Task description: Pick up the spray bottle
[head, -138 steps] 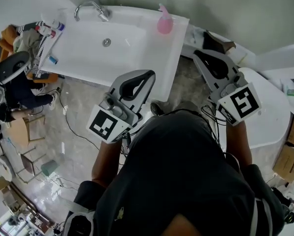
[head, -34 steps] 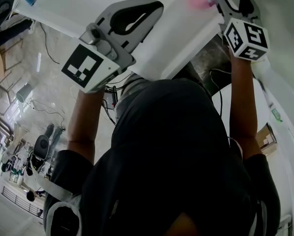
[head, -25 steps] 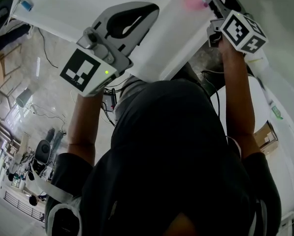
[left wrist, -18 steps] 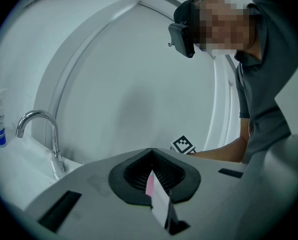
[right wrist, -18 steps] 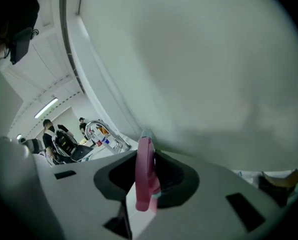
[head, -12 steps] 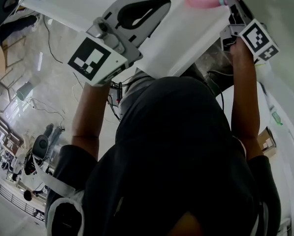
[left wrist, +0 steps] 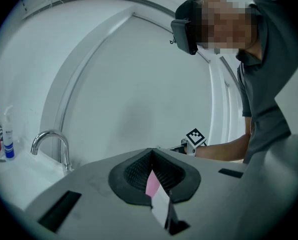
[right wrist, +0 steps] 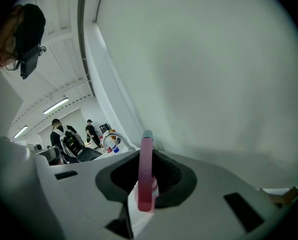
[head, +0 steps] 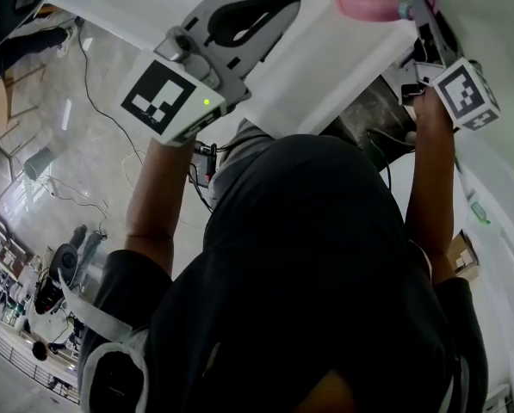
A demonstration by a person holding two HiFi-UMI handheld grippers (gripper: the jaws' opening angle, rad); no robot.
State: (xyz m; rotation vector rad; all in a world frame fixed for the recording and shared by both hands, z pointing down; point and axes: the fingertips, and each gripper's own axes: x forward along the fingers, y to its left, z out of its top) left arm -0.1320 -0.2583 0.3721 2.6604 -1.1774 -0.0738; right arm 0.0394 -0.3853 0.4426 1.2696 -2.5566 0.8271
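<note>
Spray bottle (head: pixel 367 0): pink, over the sink's (head: pixel 308 67) far right corner, held by its top end. Your left gripper (head: pixel 284 3) is over the sink, jaws closed together with nothing in them. Your right gripper (head: pixel 418 14) is clamped narrow on the bottle's top, with the body sticking out left.

right gripper (right wrist: pixel 147 156) fingers (right wrist: pixel 84 196) pinch the pink spray bottle (right wrist: pixel 146 184).

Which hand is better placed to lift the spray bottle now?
Right. The right gripper is shut on the pink spray bottle near its nozzle end, at the basin's corner. The left gripper is shut, empty, and apart from the bottle, over the basin.
</note>
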